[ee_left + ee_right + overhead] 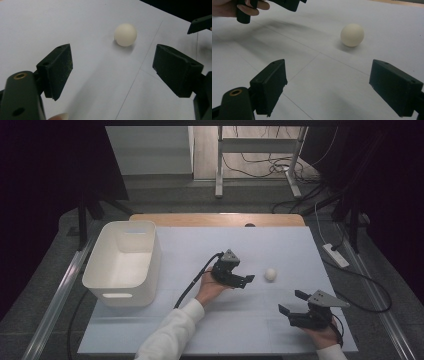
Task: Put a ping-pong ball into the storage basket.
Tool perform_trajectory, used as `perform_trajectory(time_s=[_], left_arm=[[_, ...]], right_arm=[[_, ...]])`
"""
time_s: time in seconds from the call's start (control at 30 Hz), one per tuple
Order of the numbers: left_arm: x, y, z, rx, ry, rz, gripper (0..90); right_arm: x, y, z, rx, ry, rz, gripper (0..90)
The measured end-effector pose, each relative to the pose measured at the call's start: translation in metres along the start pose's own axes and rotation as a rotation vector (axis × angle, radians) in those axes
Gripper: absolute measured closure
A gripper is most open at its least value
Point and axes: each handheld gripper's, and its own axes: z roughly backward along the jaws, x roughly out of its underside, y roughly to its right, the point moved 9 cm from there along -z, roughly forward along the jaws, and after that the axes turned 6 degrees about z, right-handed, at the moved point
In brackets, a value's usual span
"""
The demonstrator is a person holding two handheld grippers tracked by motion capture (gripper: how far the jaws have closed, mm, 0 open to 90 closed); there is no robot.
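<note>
A small white ball (270, 274) rests on the white sheet (240, 320) over the table. My left gripper (245, 279) sits just left of the ball, jaws pointing at it. In the left gripper view the ball (125, 34) lies ahead of that gripper (113, 67), whose jaws stand wide apart and hold nothing. My right gripper (292, 302) rests near the front right of the sheet. In the right gripper view its jaws (327, 85) are spread with nothing between them, and the ball (352, 35) lies beyond, a little to the right.
A white plastic bin (122, 262) stands at the sheet's left side and looks empty. Bare sheet lies between the bin and the grippers. A hand and the left gripper (287, 3) cross the top left of the right gripper view. A desk frame and cables sit behind the table.
</note>
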Motion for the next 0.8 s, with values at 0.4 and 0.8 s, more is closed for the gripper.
perform_trajectory(time_s=[0.4,0.8], left_arm=[[0.000,0.006,-0.010,-0.005,-0.032,-0.035,17.0],[-0.002,0.009,-0.017,0.010,-0.030,-0.022,16.9]], right_arm=[[0.001,0.001,0.002,0.003,0.000,-0.004,14.5],[0.001,0.002,0.002,0.011,-0.002,-0.007,14.4]])
